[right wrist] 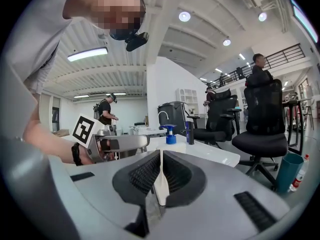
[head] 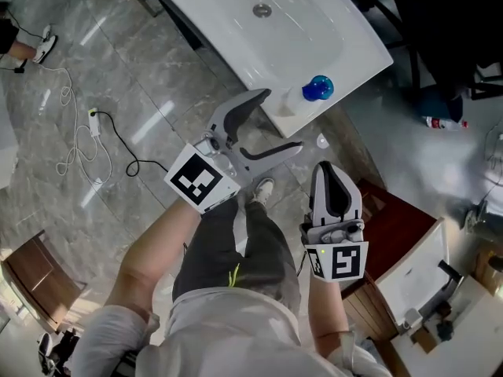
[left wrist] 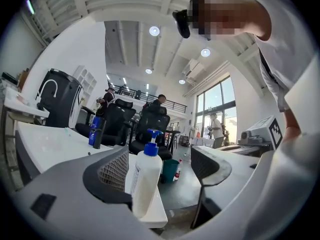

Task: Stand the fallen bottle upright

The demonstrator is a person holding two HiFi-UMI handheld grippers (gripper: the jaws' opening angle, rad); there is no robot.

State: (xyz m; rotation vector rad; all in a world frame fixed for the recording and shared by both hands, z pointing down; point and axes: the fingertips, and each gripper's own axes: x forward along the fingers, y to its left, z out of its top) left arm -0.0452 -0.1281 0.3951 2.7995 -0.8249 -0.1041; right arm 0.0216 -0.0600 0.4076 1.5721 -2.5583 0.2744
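Bottle (left wrist: 146, 180), long axis vertical, stands just ahead of the spread-jawed, empty left gripper (head: 281, 118); right gripper (head: 332, 171), closed on nothing, lies farther off.

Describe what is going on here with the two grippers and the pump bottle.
A person holds a gripper in each hand. The pump bottle stands upright at the corner of the white counter, so it is not lying down at this moment. The left gripper is open, its jaws lined up with the bottle but apart from it. The right gripper is shut on nothing and is held back from the counter.
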